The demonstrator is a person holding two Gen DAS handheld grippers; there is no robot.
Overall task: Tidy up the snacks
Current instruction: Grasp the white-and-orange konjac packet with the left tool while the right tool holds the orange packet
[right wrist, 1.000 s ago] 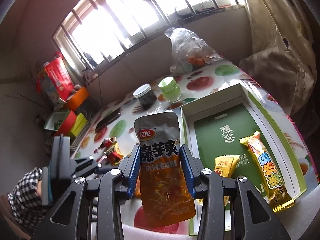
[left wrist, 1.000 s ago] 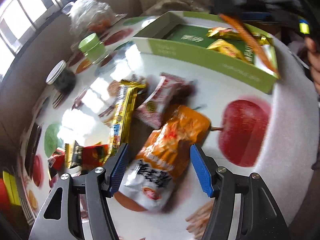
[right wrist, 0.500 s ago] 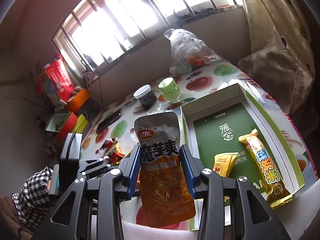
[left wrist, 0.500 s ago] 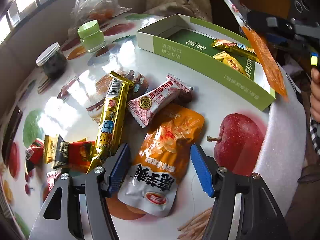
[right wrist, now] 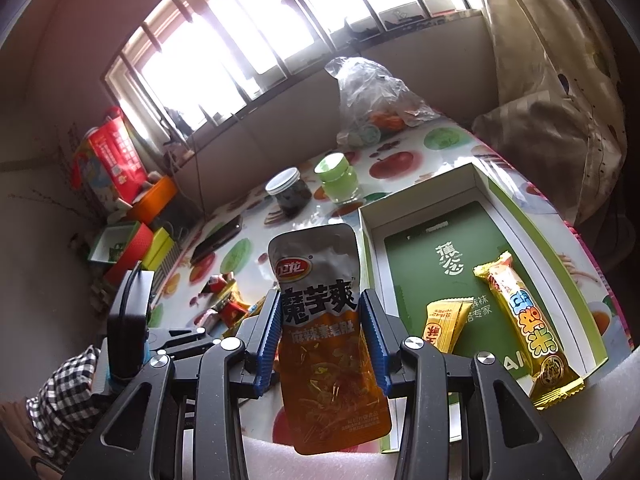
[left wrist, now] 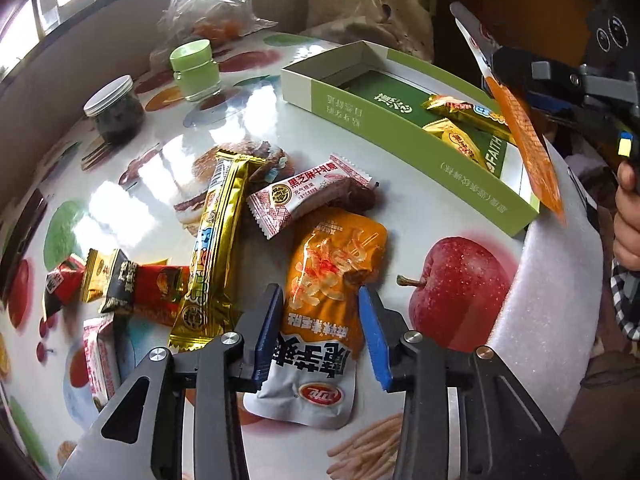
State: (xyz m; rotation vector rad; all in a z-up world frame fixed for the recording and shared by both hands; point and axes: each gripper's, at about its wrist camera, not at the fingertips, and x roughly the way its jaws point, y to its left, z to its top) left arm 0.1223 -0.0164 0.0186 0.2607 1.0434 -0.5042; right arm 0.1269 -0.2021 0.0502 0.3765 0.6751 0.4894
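An orange konjac snack pouch [left wrist: 328, 304] is lying flat on the fruit-print table [left wrist: 400, 208], its long axis running along the left gripper [left wrist: 320, 332], white end nearest the camera. That gripper's jaws have just been closing and are now pressing the pouch's sides. The right gripper [right wrist: 320, 332] is gripping a second orange pouch [right wrist: 328, 336] upright, white end up. The green box [right wrist: 540, 240] is holding a long gold bar [right wrist: 524, 320] and a small yellow packet [right wrist: 444, 320].
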